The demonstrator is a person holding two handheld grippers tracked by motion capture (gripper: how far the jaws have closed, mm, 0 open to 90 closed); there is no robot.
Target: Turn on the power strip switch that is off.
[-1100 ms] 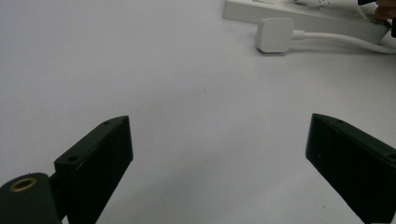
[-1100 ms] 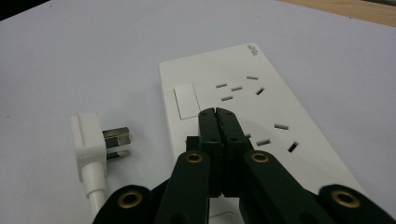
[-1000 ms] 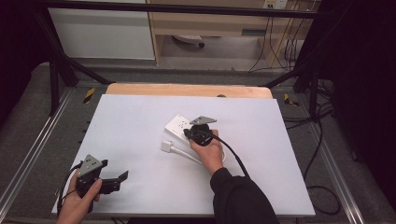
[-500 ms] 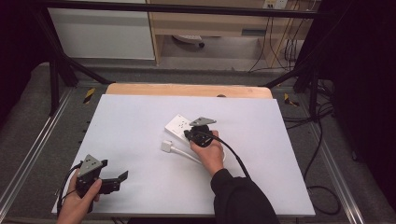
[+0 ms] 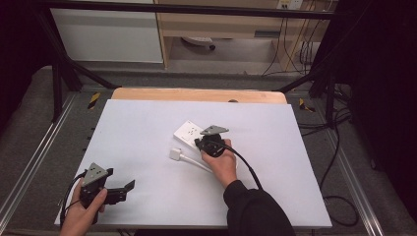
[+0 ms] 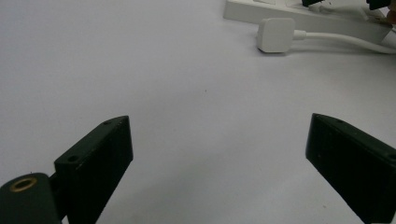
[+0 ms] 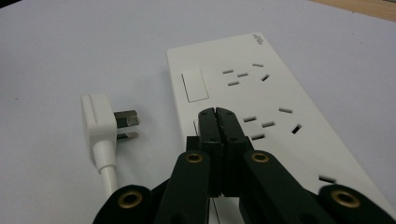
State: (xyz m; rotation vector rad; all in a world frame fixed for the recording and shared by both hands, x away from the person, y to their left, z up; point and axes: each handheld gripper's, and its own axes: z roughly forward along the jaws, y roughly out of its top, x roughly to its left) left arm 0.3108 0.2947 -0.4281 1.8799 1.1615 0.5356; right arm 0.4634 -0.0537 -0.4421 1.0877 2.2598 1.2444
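A white power strip [image 7: 261, 107] [image 5: 188, 132] lies mid-table, with a rocker switch [image 7: 194, 85] near each socket group. My right gripper [image 7: 218, 116] [image 5: 207, 142] is shut, its tips pressed down over the strip's second switch. A white plug [image 7: 100, 122] [image 5: 175, 154] [image 6: 276, 35] on a white cable lies unplugged just left of the strip, prongs pointing at it. My left gripper [image 6: 217, 154] [image 5: 120, 189] rests open near the table's front left corner, nothing between its jaws, facing the plug from afar.
The white tabletop [image 5: 147, 123] has a wooden strip [image 5: 196, 95] at its far edge. Metal frame rails [image 5: 34, 162] run along both sides. Cables hang at the right [image 5: 339, 162].
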